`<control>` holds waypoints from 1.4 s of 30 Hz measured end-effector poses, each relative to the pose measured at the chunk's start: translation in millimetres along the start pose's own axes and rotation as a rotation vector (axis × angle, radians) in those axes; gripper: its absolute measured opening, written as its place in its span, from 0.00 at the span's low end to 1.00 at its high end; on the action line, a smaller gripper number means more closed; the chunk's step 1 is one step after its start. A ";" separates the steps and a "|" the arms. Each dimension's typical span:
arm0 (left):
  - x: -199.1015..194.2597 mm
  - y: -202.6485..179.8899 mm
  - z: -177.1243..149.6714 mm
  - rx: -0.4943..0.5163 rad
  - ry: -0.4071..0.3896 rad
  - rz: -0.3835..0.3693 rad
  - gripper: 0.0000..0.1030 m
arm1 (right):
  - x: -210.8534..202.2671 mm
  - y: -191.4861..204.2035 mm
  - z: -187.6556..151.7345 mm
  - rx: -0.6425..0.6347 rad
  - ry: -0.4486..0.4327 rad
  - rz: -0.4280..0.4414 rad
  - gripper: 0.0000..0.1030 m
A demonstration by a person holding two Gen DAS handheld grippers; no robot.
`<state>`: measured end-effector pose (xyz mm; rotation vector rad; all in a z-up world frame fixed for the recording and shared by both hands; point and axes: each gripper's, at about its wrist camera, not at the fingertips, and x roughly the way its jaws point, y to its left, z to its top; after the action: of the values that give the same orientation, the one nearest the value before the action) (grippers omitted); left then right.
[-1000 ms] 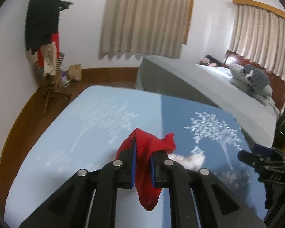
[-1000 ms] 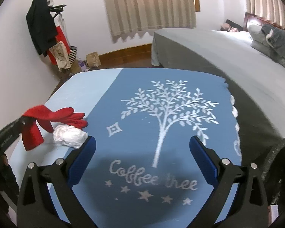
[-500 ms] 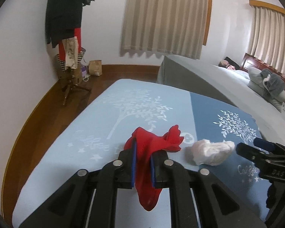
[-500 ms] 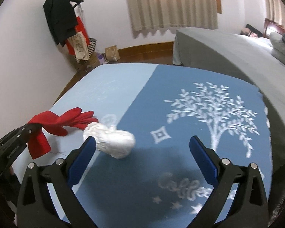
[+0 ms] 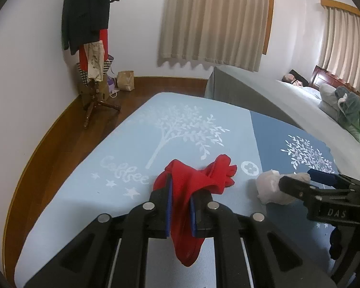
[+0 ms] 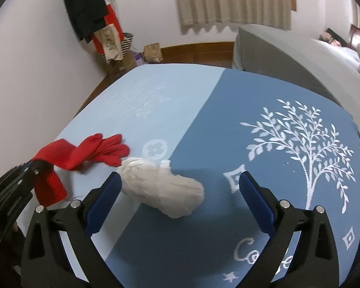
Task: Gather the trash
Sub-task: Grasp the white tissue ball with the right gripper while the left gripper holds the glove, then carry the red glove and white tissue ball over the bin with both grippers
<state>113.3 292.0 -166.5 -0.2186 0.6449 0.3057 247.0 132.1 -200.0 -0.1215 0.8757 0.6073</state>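
The left gripper (image 5: 180, 206) stays clenched on the limp red cloth (image 5: 192, 187). The right gripper (image 6: 180, 189) has slid over – its jaws, spread wide, now flank the crumpled white paper wad (image 6: 163, 189) on the blue tree-print bedspread (image 6: 228, 124) – not touching it.

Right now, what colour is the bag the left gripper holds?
Red, clearest in the left wrist view.
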 end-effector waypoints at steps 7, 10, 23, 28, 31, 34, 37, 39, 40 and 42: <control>0.7 0.7 -1.3 -0.003 0.006 -0.002 0.11 | 2.3 9.1 -2.4 -0.012 0.039 0.064 0.52; 0.0 -0.2 -1.5 -0.001 0.007 -0.002 0.11 | -1.1 13.0 -2.1 -0.020 0.043 0.080 0.39; -21.9 -22.3 5.6 0.032 -0.027 -0.042 0.11 | -55.5 -1.0 0.1 0.001 -0.045 0.100 0.32; -35.7 -37.8 11.5 0.050 -0.049 -0.079 0.11 | -80.5 -13.5 0.1 0.018 -0.082 0.079 0.32; -44.3 -51.1 15.0 0.069 -0.062 -0.103 0.11 | -99.3 -24.3 -3.1 0.036 -0.106 0.061 0.32; -51.9 -65.3 17.2 0.087 -0.072 -0.132 0.11 | -114.4 -33.8 -4.2 0.046 -0.127 0.048 0.32; -60.7 -80.7 19.1 0.101 -0.084 -0.165 0.11 | -135.4 -45.5 -9.1 0.059 -0.154 0.032 0.32; -66.3 -90.6 19.4 0.110 -0.091 -0.187 0.11 | -146.4 -51.6 -11.8 0.067 -0.169 0.022 0.32; -69.3 -95.8 19.7 0.115 -0.095 -0.199 0.11 | -149.9 -53.5 -13.0 0.069 -0.174 0.018 0.32; -75.9 -107.5 20.0 0.127 -0.101 -0.225 0.11 | -162.0 -59.5 -16.4 0.078 -0.189 0.007 0.32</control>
<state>104.0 181.5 -92.7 -0.1511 0.5317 0.0583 189.8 4.6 -97.5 0.0099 0.7154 0.5798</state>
